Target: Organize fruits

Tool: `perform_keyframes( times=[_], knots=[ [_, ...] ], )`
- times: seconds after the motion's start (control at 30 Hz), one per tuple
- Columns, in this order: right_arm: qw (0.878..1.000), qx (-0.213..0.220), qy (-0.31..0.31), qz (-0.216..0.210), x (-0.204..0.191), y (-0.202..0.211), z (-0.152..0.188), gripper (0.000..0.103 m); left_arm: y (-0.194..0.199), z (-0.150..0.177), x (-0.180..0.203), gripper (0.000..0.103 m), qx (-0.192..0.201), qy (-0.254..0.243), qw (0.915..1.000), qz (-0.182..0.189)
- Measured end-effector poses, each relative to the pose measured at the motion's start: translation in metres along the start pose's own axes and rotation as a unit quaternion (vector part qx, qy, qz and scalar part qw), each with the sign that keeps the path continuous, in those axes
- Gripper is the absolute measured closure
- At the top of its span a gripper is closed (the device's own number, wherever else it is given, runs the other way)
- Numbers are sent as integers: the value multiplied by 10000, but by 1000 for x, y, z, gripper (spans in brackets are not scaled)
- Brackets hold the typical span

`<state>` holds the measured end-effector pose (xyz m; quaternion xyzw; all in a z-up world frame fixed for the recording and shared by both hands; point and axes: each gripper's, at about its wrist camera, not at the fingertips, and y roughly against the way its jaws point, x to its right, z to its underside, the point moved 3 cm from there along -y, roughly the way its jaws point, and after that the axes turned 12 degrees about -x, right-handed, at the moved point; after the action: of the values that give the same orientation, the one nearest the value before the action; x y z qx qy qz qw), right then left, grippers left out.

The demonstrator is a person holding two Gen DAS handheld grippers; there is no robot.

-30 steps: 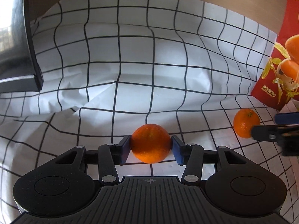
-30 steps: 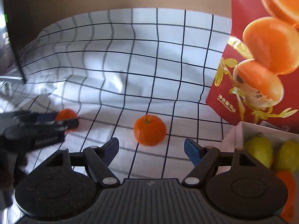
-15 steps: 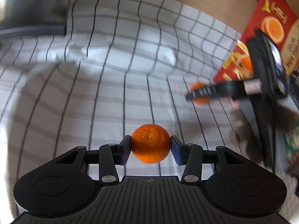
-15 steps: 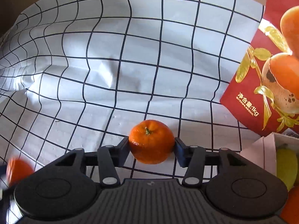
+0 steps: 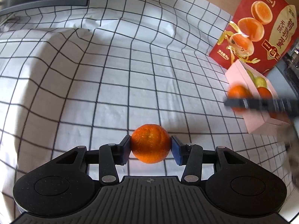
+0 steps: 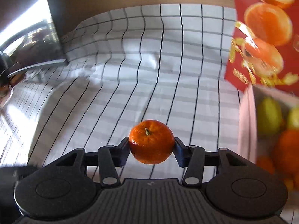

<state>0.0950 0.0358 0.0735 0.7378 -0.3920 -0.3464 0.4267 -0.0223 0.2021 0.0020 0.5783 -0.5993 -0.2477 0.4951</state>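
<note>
My left gripper [image 5: 150, 146] is shut on an orange mandarin [image 5: 150, 143] and holds it above the checked cloth. My right gripper [image 6: 151, 144] is shut on a second mandarin [image 6: 151, 141], stem facing me, also lifted off the cloth. In the left wrist view the right gripper [image 5: 241, 102] shows blurred at the right with its mandarin [image 5: 237, 93], in front of the pink box [image 5: 256, 123]. The pink box [image 6: 246, 123] at the right holds green fruits [image 6: 269, 115] and oranges [image 6: 287, 149].
A red orange carton [image 5: 261, 28] stands behind the pink box at the far right; it also shows in the right wrist view [image 6: 265, 37]. A dark shiny appliance [image 6: 28, 43] sits at the far left. The white checked cloth [image 5: 112, 74] is wrinkled.
Both grippers have lifted their mandarins off the cloth. The right gripper closed on its mandarin and has swung right toward the pink box. The left view has turned toward the box.
</note>
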Motion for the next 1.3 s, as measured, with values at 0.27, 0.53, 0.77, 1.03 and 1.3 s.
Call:
perform_keyframes(
  times=[0.27, 0.53, 0.77, 1.03, 1.3],
  knots=[
    [9993, -271, -184, 178, 16, 14, 97, 54, -7, 13, 34, 52, -134, -391, 9988, 243],
    [9993, -230, -117, 268, 9, 15, 141, 54, -11, 27, 65, 52, -231, -790, 9965, 175],
    [9992, -107, -33, 375, 3, 14, 149, 53, -8, 31, 70, 52, -297, -785, 9962, 226],
    [9987, -57, -20, 507, 5, 14, 153, 35, -9, 33, 71, 52, -329, -780, 9962, 204],
    [9974, 87, -44, 715, 10, 13, 166, 19, -9, 34, 74, 52, -328, -831, 9959, 107]
  ],
)
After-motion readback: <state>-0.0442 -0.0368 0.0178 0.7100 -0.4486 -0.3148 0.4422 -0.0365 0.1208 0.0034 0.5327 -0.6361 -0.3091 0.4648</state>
